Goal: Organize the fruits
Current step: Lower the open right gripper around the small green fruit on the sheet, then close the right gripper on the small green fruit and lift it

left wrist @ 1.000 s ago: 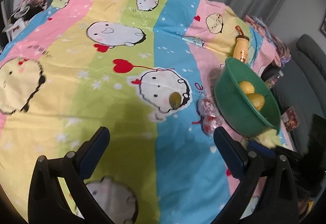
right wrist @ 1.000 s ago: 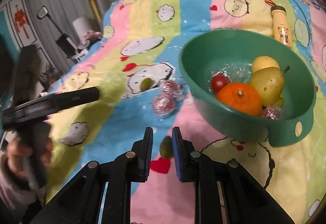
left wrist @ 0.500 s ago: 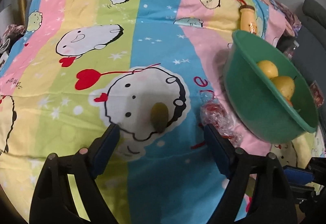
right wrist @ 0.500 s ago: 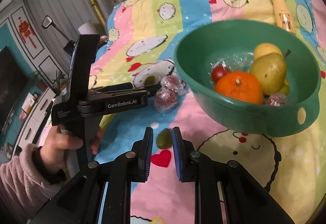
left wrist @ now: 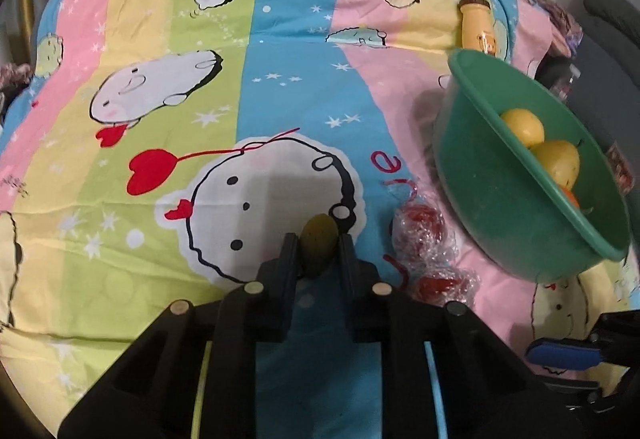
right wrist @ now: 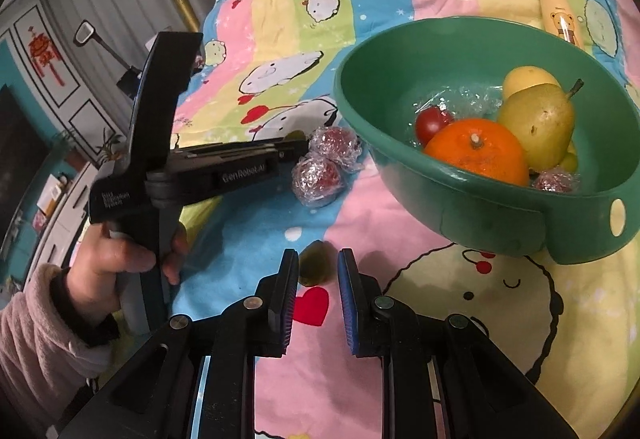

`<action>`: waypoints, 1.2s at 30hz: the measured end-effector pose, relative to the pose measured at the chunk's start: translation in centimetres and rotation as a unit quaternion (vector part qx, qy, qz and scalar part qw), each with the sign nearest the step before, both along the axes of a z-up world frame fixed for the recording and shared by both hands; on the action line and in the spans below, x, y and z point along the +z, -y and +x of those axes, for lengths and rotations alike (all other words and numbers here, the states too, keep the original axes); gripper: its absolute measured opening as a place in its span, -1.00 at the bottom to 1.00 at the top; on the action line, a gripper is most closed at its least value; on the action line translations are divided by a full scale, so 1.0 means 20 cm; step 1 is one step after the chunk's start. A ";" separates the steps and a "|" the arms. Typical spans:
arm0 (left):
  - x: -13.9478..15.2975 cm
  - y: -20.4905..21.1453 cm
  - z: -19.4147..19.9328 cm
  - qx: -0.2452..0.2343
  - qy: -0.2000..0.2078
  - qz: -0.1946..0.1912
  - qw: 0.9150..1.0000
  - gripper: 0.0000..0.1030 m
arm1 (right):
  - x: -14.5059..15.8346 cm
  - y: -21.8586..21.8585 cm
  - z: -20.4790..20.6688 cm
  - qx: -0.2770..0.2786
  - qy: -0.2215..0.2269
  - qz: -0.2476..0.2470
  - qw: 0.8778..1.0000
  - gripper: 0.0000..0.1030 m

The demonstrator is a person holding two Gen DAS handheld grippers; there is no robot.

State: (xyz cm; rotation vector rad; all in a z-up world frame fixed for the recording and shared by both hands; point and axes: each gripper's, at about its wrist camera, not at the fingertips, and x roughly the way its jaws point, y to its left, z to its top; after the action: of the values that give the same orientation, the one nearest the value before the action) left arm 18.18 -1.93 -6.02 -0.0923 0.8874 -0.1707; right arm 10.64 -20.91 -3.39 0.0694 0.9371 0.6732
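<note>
My left gripper is shut on a small olive-green fruit that rests on the cartoon bedsheet. Two plastic-wrapped red fruits lie just right of it. The green bowl stands further right and holds yellow fruits. In the right wrist view my right gripper stands narrowly open around a second small green fruit on the sheet, its pads beside it. The bowl holds an orange, a pear, a red fruit and wrapped ones. The left gripper shows at left.
A yellow bottle lies on the sheet behind the bowl; it also shows in the right wrist view. The wrapped red fruits sit between the left gripper and the bowl. Furniture and a wall stand beyond the bed's left edge.
My left gripper moved forward to the olive-green fruit and closed on it. My right gripper stayed over its green fruit and its jaws spread slightly.
</note>
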 end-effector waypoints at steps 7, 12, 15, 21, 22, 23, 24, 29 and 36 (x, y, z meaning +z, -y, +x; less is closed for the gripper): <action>0.10 -0.02 -0.11 -0.002 0.035 -0.011 0.999 -0.64 | -0.03 -0.05 0.00 0.013 -0.001 -0.028 1.000 -0.42; 0.17 -0.08 -0.22 -0.001 0.051 -0.033 0.998 -0.64 | -0.04 -0.11 0.01 0.022 0.005 -0.048 0.999 -0.39; 0.21 -0.11 -0.27 0.000 0.056 -0.050 0.997 -0.64 | -0.05 -0.15 0.02 0.024 0.013 -0.061 0.998 -0.39; 0.25 -0.12 -0.35 -0.002 0.063 -0.064 0.996 -0.64 | -0.06 -0.21 0.01 0.023 0.032 -0.101 0.994 -0.44; 0.26 -0.13 -0.37 -0.001 0.063 -0.068 0.996 -0.64 | -0.06 -0.22 0.01 0.020 0.039 -0.113 0.993 -0.53; 0.26 -0.13 -0.38 0.000 0.063 -0.069 0.996 -0.64 | -0.06 -0.23 0.00 0.018 0.045 -0.123 0.991 -0.56; 0.27 -0.13 -0.39 0.001 0.064 -0.070 0.996 -0.64 | -0.06 -0.23 0.01 0.018 0.046 -0.123 0.991 -0.60; 0.29 -0.13 -0.45 0.004 0.069 -0.072 0.995 -0.64 | -0.04 -0.19 0.00 0.012 0.036 -0.099 0.994 -0.61; 0.33 -0.10 -0.52 0.000 0.072 -0.076 0.994 -0.64 | 0.05 -0.14 -0.06 0.031 0.042 -0.033 0.998 -0.61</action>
State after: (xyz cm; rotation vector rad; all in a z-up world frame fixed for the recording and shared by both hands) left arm 7.76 0.15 0.52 -0.2193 0.7297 -0.2420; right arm 9.43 -18.07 -2.43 -0.0463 0.8823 0.6967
